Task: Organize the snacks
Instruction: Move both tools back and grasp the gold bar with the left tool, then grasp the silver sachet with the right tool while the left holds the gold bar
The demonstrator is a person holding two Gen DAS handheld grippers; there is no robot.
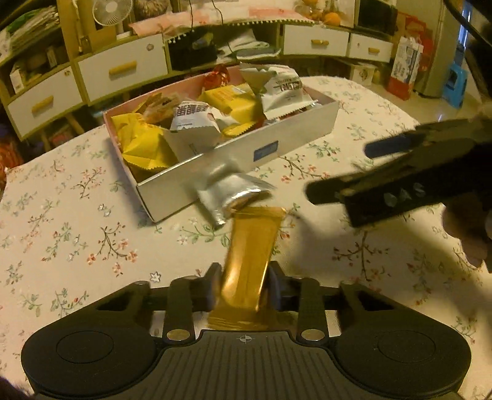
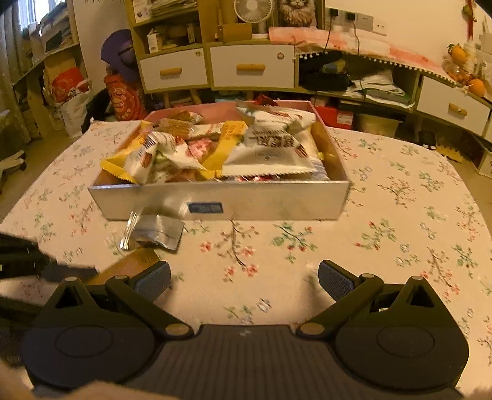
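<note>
My left gripper [image 1: 244, 277] is shut on a golden-brown snack bar [image 1: 250, 246], which sticks out ahead of the fingers over the floral tablecloth. A crumpled silver packet [image 1: 227, 190] lies just beyond the bar's far end, against the front wall of the white snack box [image 1: 301, 135]. The box is heaped with yellow and white wrapped snacks [image 1: 215, 123]. My right gripper [image 2: 244, 277] stands open above bare cloth, with nothing between its blue pads. In the right wrist view the box [image 2: 276, 200] is straight ahead, with the silver packet [image 2: 153, 230] and golden bar [image 2: 129, 264] at the lower left.
The round table carries a floral tablecloth [image 2: 399, 230]. Behind it stand shelves with white drawers [image 2: 252, 66], a small fan [image 2: 253, 9] and bags on the floor. In the left wrist view the right gripper [image 1: 338, 170] and a hand [image 1: 467, 234] reach in from the right.
</note>
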